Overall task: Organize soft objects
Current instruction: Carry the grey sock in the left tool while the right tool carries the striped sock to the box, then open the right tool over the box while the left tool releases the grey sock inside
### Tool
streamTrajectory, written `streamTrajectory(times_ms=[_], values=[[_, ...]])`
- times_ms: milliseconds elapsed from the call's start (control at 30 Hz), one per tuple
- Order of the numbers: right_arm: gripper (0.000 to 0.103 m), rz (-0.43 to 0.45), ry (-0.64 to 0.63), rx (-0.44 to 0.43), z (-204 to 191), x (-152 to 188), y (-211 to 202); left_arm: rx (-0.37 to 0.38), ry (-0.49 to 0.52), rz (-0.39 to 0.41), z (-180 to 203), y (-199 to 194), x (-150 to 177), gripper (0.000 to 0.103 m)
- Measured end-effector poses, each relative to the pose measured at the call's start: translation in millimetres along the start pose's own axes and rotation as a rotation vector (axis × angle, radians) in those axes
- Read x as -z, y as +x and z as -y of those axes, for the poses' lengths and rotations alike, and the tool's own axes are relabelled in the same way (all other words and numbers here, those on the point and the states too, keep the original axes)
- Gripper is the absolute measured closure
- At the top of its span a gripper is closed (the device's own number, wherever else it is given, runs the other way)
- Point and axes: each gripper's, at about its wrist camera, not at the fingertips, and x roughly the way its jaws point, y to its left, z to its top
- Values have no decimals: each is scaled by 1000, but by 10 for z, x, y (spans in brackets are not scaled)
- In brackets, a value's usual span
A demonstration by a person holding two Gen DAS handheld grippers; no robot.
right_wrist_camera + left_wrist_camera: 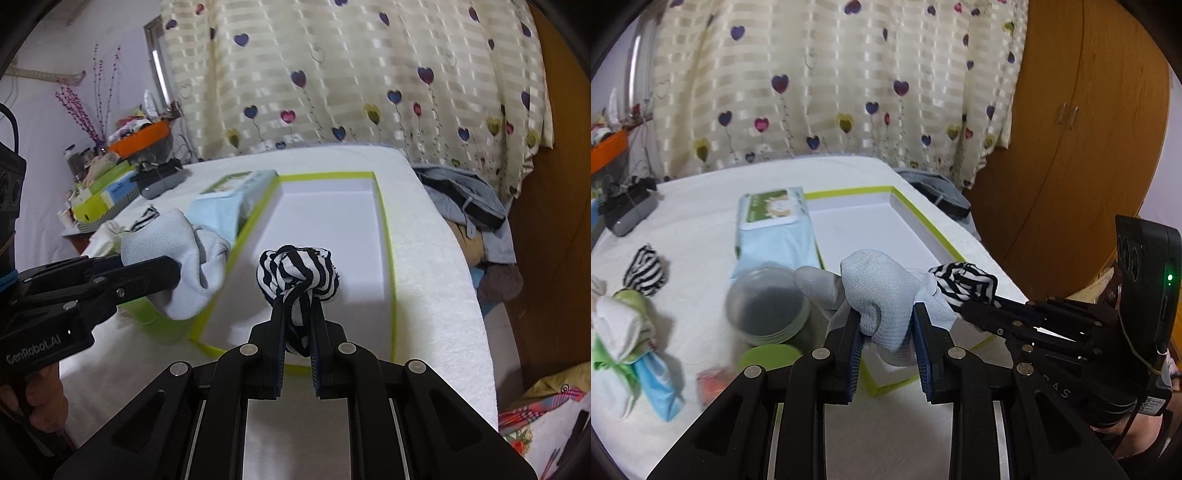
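Observation:
My left gripper (885, 316) is shut on a pale grey sock bundle (882, 291), held above the near end of the white tray with a lime-green rim (923, 218). In the right wrist view the same grey sock bundle (177, 258) hangs at the tray's left rim (384, 236). My right gripper (297, 302) is shut on a knotted black-and-white striped sock (297, 275), which hovers over the tray's white floor. That striped sock (964, 282) and the right gripper (975, 302) appear just right of the grey bundle in the left wrist view.
On the white tablecloth lie another striped sock (646, 271), a white, green and blue cloth bundle (624, 339), a wet-wipes pack (775, 225), a clear round jar (768, 302) and a green lid (770, 356). Grey clothes (461, 199) lie beyond the table's right edge.

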Motion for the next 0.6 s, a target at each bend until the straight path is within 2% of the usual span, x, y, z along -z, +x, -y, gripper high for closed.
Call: streamTrajectory(times_ms=[233, 333, 433, 500, 600], values=[[91, -37, 21, 12, 161, 23, 121, 5, 21, -66, 68, 293, -6, 77], [87, -46, 19, 25, 174, 30, 142, 10, 31, -84, 94, 366, -1, 74], [76, -44, 7, 21, 154, 26, 138, 11, 39, -87, 105, 395, 2, 70], [57, -37, 1, 24, 147, 30, 115, 17, 40, -88, 101, 397, 5, 69], [56, -29, 6, 32, 161, 35, 65, 17, 40, -80, 90, 371, 0, 68]])
